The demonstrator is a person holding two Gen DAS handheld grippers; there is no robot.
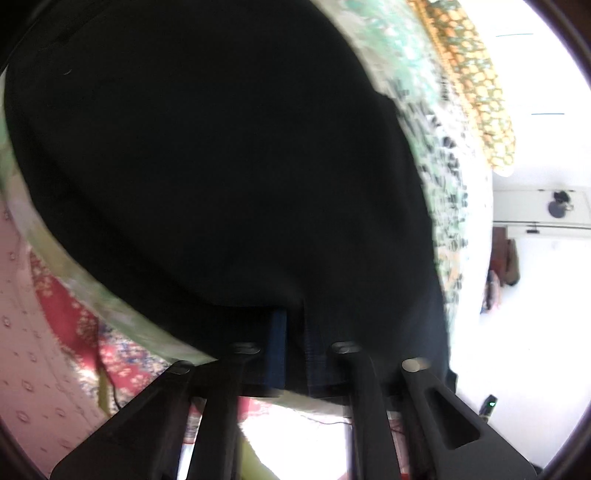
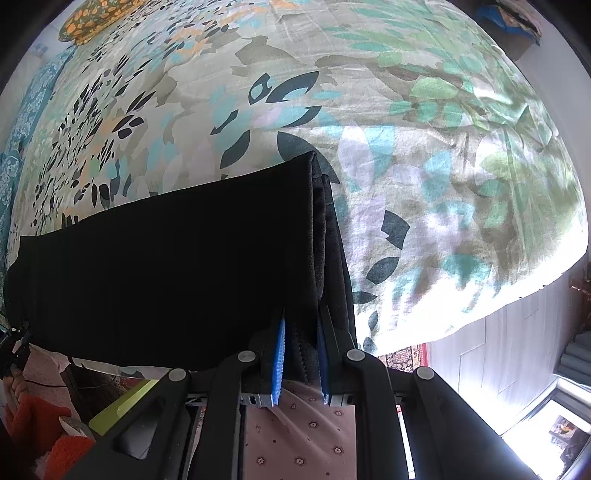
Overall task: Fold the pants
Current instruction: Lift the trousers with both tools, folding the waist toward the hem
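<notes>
The black pants (image 2: 166,258) hang stretched between my two grippers above a bed with a leaf-patterned sheet (image 2: 424,166). In the right wrist view my right gripper (image 2: 300,332) is shut on the layered edge of the pants, its blue pads pinching the cloth. In the left wrist view the pants (image 1: 221,166) fill most of the frame, and my left gripper (image 1: 293,332) is shut on their near edge. The far part of the cloth is blurred.
A yellow patterned pillow (image 1: 476,85) lies at the far side of the bed, also seen in the right wrist view (image 2: 96,18). A red patterned rug (image 1: 74,325) lies below the bed edge. Pale floorboards (image 2: 498,350) and a bright window are at the right.
</notes>
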